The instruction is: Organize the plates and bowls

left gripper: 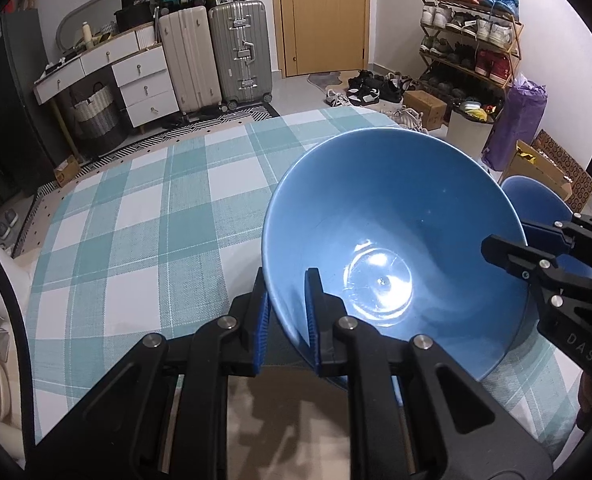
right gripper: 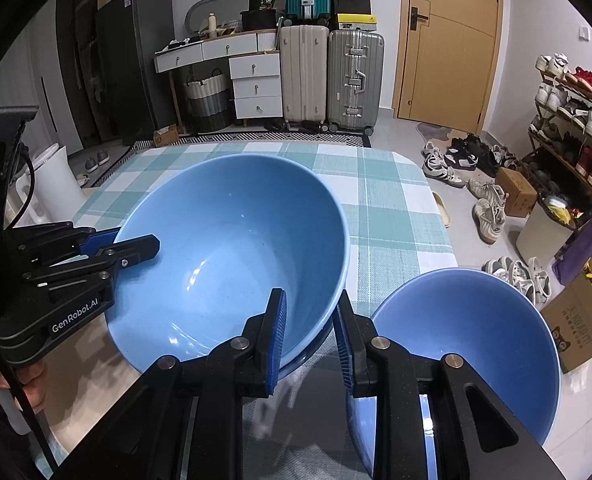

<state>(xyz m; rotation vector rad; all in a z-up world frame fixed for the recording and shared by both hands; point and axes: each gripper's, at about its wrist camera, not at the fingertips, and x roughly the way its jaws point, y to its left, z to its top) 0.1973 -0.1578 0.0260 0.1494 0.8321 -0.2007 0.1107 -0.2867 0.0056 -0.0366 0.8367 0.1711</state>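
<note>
Cluttered room behind: suitcases (right gripper: 331,76), white drawer unit (right gripper: 256,86), wooden door (right gripper: 451,40), shoe rack (left gripper: 469,40) with loose shoes on the floor. Up front, a table with a teal-and-white checked cloth (left gripper: 136,208).

Large blue bowl (right gripper: 232,256) sits over the near part of the cloth, tilted, held at two sides of its rim. Left gripper (left gripper: 287,312) is clamped on the bowl's near-left rim — one blue pad (left gripper: 262,320) outside the wall, the other inside. Right gripper (right gripper: 309,334) is clamped on the rim at the opposite side, again one finger inside and one outside; it shows at the right edge of the left wrist view. Bowl interior is empty, glare spot on the bottom. Whether the base touches the cloth — cannot tell.

Second, smaller blue bowl (right gripper: 479,344) is just to the right of the large one, at the table's right edge, partly hidden behind the right gripper's outer finger. Nothing grips it.

A person's hand (right gripper: 0,388) shows on the left gripper's handle.
</note>
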